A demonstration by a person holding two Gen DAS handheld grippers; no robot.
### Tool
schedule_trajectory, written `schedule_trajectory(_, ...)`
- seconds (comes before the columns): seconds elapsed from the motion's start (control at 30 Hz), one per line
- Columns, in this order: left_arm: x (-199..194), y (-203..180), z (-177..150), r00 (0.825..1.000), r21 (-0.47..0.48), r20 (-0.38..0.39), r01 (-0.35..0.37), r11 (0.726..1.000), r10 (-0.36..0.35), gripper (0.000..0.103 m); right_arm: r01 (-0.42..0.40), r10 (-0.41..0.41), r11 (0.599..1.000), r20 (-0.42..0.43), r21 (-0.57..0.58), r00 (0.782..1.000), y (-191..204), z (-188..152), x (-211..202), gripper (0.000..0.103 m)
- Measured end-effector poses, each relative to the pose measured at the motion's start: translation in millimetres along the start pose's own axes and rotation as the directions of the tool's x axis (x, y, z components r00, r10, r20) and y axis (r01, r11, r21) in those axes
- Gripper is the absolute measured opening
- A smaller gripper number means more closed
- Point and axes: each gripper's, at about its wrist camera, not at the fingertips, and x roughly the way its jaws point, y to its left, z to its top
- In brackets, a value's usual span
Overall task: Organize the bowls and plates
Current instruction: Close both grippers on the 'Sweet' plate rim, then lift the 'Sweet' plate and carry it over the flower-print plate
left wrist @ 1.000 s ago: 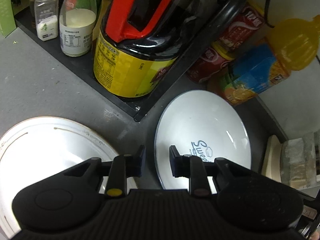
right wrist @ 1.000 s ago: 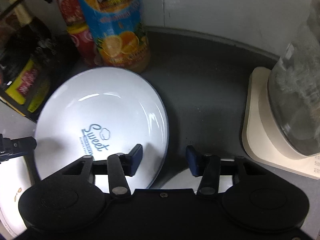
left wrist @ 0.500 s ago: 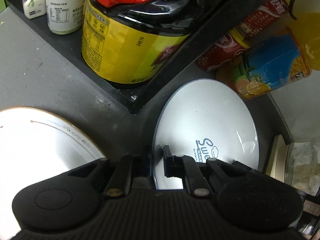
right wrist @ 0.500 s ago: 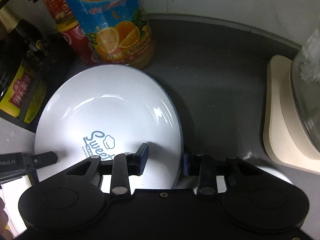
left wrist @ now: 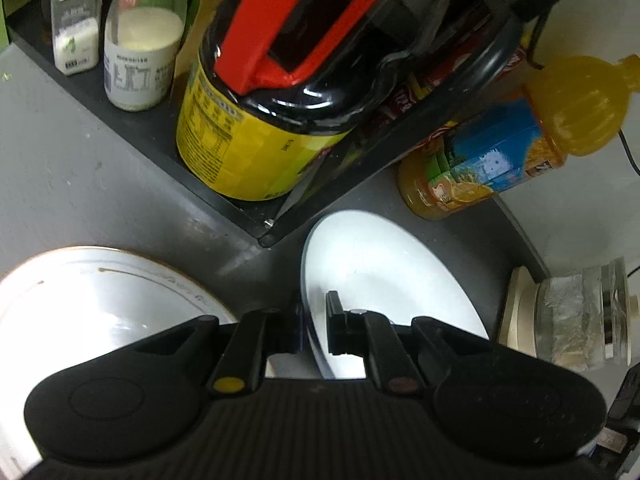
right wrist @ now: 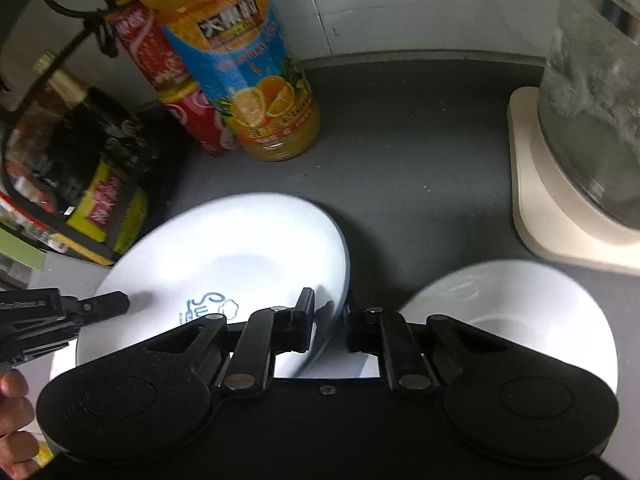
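A white plate [left wrist: 380, 276] printed "Sweet" is gripped at opposite rims by both grippers and sits slightly tilted over the grey counter. My left gripper [left wrist: 316, 330] is shut on its left rim; its fingers [right wrist: 116, 304] also show in the right wrist view. My right gripper [right wrist: 330, 326] is closing its jaws, and its pads are on the right rim of the plate [right wrist: 224, 256]. A gold-rimmed white plate [left wrist: 100, 292] lies left of the left gripper. A white bowl [right wrist: 508, 300] lies to the right, partly hidden behind the right gripper.
A black rack [left wrist: 224, 196] behind the plates holds a yellow-labelled jug [left wrist: 248, 140] and spice jars [left wrist: 76, 32]. An orange juice bottle [right wrist: 248, 80] and a red bottle [right wrist: 176, 92] stand at the wall. At the right, a glass jar sits on a cream base [right wrist: 560, 220]. A person's fingers [right wrist: 12, 400] show.
Both grippers went from open beside the printed plate to shut on its opposite rims. The plate now looks tilted, and the white bowl shows more fully at the right.
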Motion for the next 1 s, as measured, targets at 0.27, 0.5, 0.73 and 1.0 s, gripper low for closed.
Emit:
schedule_trajectory(0.27, -26.2, 6.5, -9.0, 1.000, 0.029, 0.004, 0.031, 0.999, -0.031, 0.009, -0.002, 0.001, 1.000, 0.079, 0.009, 0.997, 13.7, -20.9, -34.9, 0.013)
schedule_trajectory(0.5, -58.4, 18.7, -21.6, 0.999, 0.064, 0.005, 0.051, 0.997, -0.052, 0.009, -0.030, 0.026, 0.999, 0.121, 0.030, 0.992, 26.4, -42.0, -54.6, 0.013)
schedule_trajectory(0.73, -82.0, 42.1, -30.6, 0.998, 0.077, 0.004, 0.055, 0.996, -0.055, 0.009, -0.046, 0.040, 0.998, 0.137, 0.040, 0.990, 48.4, -65.1, -63.3, 0.013)
schedule_trajectory(1.0, -101.0, 74.2, -35.6, 0.998, 0.079, 0.005, 0.061, 0.995, -0.061, 0.009, -0.032, 0.024, 0.998, 0.141, 0.061, 0.990, 79.8, -91.2, -68.1, 0.014)
